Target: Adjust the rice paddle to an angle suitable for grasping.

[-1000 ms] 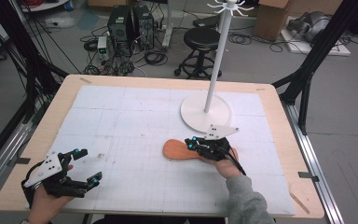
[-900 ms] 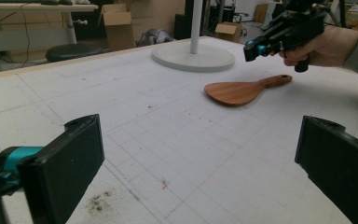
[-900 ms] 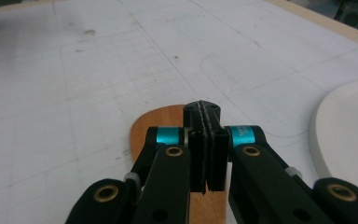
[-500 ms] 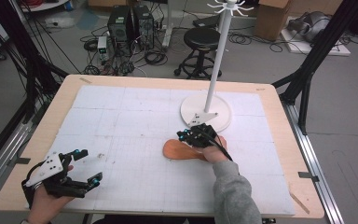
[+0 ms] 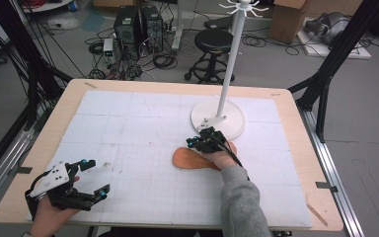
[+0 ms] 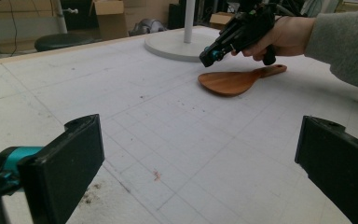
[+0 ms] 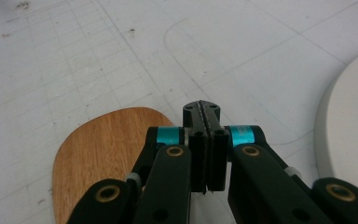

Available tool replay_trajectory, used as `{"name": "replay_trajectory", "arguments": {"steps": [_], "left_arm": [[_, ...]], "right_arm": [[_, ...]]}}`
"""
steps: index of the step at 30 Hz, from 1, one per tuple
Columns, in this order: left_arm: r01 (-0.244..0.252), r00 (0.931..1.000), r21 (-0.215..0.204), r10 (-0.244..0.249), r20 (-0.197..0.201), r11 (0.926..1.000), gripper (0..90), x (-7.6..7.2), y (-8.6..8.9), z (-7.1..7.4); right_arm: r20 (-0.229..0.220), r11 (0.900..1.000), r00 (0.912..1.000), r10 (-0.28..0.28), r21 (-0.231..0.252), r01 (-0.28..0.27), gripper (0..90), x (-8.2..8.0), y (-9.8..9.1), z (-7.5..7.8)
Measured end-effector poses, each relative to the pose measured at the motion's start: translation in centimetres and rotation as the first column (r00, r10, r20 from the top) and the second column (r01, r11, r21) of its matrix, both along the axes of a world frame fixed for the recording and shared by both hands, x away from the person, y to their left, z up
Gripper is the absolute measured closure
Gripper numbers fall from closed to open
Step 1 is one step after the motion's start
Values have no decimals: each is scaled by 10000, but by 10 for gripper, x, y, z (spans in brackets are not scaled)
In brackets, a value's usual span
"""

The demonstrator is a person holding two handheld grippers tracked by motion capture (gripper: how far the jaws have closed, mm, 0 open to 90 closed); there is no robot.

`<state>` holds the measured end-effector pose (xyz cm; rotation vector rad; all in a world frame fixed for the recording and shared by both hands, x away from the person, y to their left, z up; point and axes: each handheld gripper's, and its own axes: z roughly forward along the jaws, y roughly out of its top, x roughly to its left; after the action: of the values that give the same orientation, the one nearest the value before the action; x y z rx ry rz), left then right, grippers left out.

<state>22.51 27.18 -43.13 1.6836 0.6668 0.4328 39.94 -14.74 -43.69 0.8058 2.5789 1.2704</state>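
A wooden spatula (image 5: 190, 159) lies flat on the white gridded mat, its blade pointing left (image 6: 228, 81). My right gripper (image 5: 194, 143) hovers just above it, near the handle end, with the hand over the handle. Its jaws are pressed together with nothing between them (image 7: 202, 109), and the blade (image 7: 102, 149) shows below and to their left. My left gripper (image 5: 96, 177) rests at the table's near left corner. It is open, with bare mat between its wide-set jaws (image 6: 200, 168). From there the right gripper (image 6: 209, 57) is seen across the table.
A white hook stand (image 5: 229, 64) rises from a round base (image 5: 232, 127) just beyond the right gripper; the base's edge (image 7: 349, 126) lies at its right. The wooden table edge (image 5: 306, 148) frames the mat. A stool and cables stand on the floor behind.
My right gripper has moved left and away from the person, toward the stand's base, staying shut. The spatula and the left gripper have not moved.
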Motion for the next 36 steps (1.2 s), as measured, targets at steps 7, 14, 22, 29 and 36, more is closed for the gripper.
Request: {"name": "replay_trajectory", "arguments": {"steps": [7,14,22,29,36], "left_arm": [[15,10000,16,-15,-21,10000,18,0,0,0],[0,10000,16,0,-45,10000,18,0,1,-1],[-12,10000,63,13,-89,10000,18,0,1,-1],[-83,9999,155,85,-95,9998,17,-1,2,-2],[-103,9999,188,104,-94,9998,18,-2,3,-2]], "right_arm": [[-107,9994,9998,148,-319,-152,897,5,10,-4],[-217,9957,9994,251,-891,-269,897,8,20,-6],[-356,9904,9974,627,-1213,-665,900,3,21,-3],[-478,9755,9880,1470,-1580,-1528,900,-8,26,0],[-646,9636,9746,2143,-1492,-2217,900,-23,26,0]]}}
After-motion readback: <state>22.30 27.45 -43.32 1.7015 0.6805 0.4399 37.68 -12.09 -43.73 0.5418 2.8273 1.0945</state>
